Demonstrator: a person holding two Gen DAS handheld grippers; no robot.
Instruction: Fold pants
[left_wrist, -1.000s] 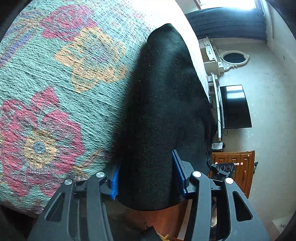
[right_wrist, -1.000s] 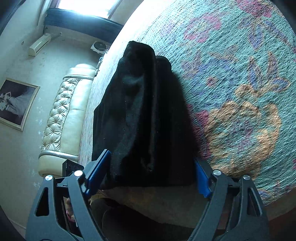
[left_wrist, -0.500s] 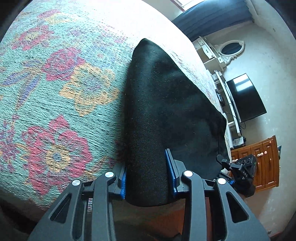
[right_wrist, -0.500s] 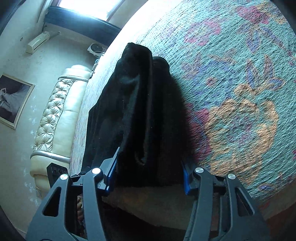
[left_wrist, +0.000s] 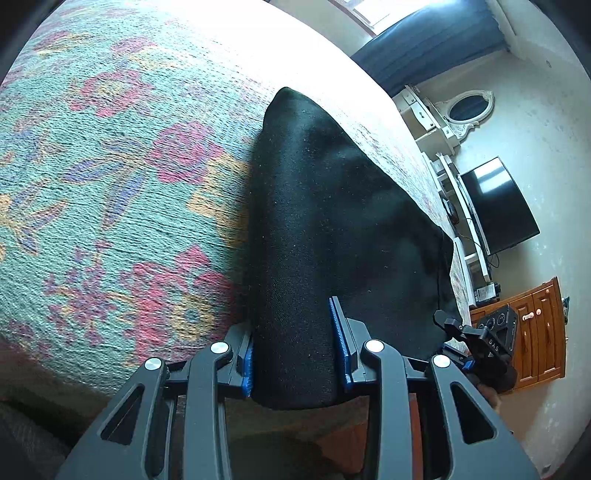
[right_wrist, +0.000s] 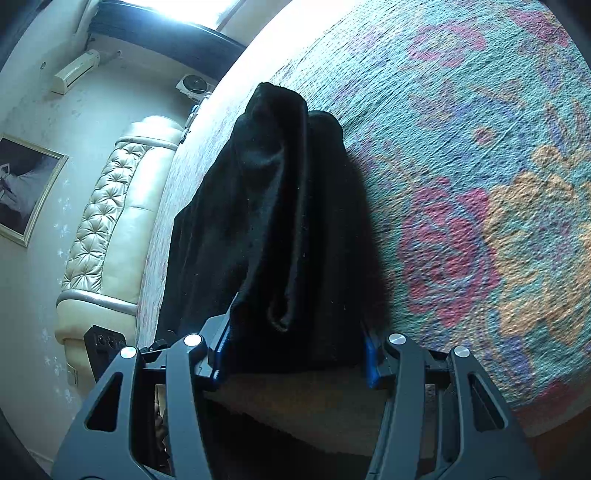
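**Black pants gripped at both ends on a flowered bedspread**

Nearest in the left wrist view, the left gripper (left_wrist: 295, 360) is seen with its blue-padded jaws pressed against both sides of a fold of the black pants (left_wrist: 332, 229), so the cloth is clamped at its near edge. In the right wrist view, the right gripper (right_wrist: 295, 354) is likewise closed onto the near edge of the pants (right_wrist: 273, 236), with bunched fabric filling the gap between its jaws.

The pants are laid on a teal bedspread (left_wrist: 110, 206) woven with pink, orange and blue flowers, near its edge. The cloth is seen as a thick, dark, folded bundle, with vertical creases and a hanging lip on the right gripper's side.

Farther off, a wooden cabinet (left_wrist: 535, 332), a television (left_wrist: 498, 206) and an oval mirror (left_wrist: 467, 110) are seen against a pale wall. In the other view, a cream tufted sofa (right_wrist: 110, 229), a framed picture (right_wrist: 26, 188) and a bright window (right_wrist: 184, 7) are shown.
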